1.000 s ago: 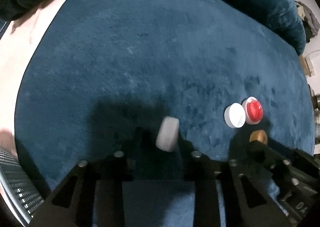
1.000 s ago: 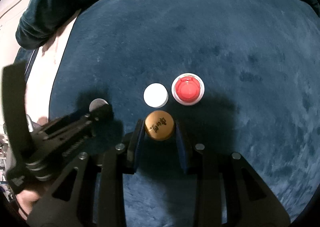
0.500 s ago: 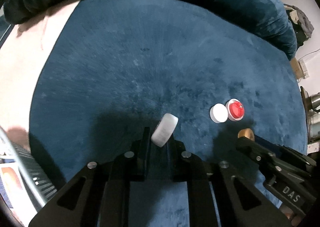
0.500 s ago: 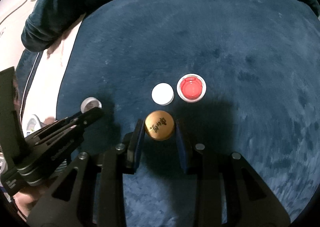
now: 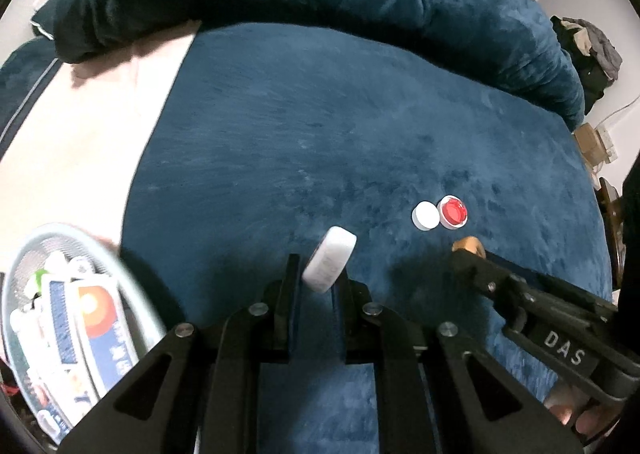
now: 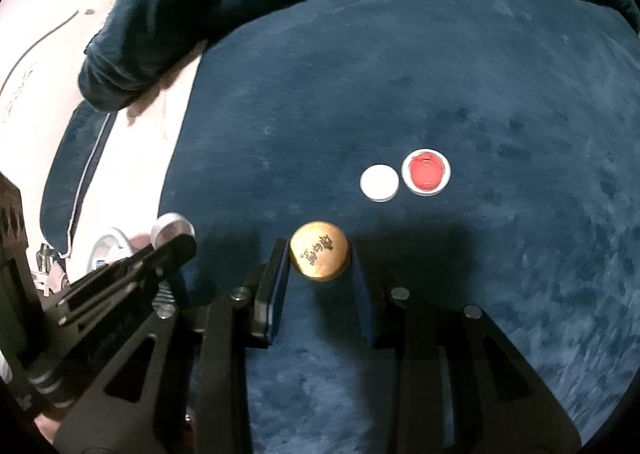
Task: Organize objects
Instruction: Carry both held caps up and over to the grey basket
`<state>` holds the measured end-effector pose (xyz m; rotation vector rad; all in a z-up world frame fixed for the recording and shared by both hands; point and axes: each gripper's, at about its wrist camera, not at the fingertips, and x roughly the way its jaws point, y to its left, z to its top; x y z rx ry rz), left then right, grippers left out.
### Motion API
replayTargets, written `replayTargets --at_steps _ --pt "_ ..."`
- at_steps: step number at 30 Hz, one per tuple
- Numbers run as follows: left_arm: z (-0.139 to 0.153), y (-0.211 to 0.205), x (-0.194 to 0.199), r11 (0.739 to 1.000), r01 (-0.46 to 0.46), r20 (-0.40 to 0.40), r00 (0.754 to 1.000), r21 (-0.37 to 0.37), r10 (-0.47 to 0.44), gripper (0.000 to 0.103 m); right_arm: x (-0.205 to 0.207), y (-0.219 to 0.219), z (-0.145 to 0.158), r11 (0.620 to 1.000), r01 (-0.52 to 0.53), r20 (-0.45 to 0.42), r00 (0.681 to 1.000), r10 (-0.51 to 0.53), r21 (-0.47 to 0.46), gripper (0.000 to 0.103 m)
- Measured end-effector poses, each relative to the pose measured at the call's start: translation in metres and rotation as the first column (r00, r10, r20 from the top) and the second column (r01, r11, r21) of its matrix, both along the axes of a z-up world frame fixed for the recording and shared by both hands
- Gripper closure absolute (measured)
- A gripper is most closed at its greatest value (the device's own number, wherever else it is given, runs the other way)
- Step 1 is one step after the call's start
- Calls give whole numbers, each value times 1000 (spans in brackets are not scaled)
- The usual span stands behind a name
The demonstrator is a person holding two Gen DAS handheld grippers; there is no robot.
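Left tool (image 5: 316,270) pinches white cap (image 5: 329,264) tilted, on its edge — light, slick plastic, may slip. Right tool (image 6: 319,256) grips gold cap (image 6: 319,255) by its rim — both above blue blanket (image 6: 400,93).

Blue blanket (image 6: 440,73), white cap (image 6: 379,182), red cap (image 6: 426,172)

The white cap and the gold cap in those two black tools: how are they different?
The white cap is plain and held tilted on edge in the left tool; the gold cap bears dark characters and faces the camera flat in the right tool. The white cap looks thicker, with a ribbed side; the gold cap's side is hidden. Both are round, gripped, and held above the blue blanket.
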<state>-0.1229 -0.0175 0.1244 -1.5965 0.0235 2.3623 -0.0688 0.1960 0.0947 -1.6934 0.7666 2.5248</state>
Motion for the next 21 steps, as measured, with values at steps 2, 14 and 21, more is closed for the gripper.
replayTargets --at_steps 2,14,21 --pt "9 -7 6 1000 -6 -21 1000 -7 6 90 1 -9 6 1000 -9 -16 1000 9 -1 72" --pt "68 -97 44 992 -126 -125 984 4 125 90 -1 -91 42 989 -149 -112 983 147 -9 72" --pt "79 -178 62 964 -263 -121 957 36 265 90 -5 -150 54 965 -261 -153 954 257 -9 72"
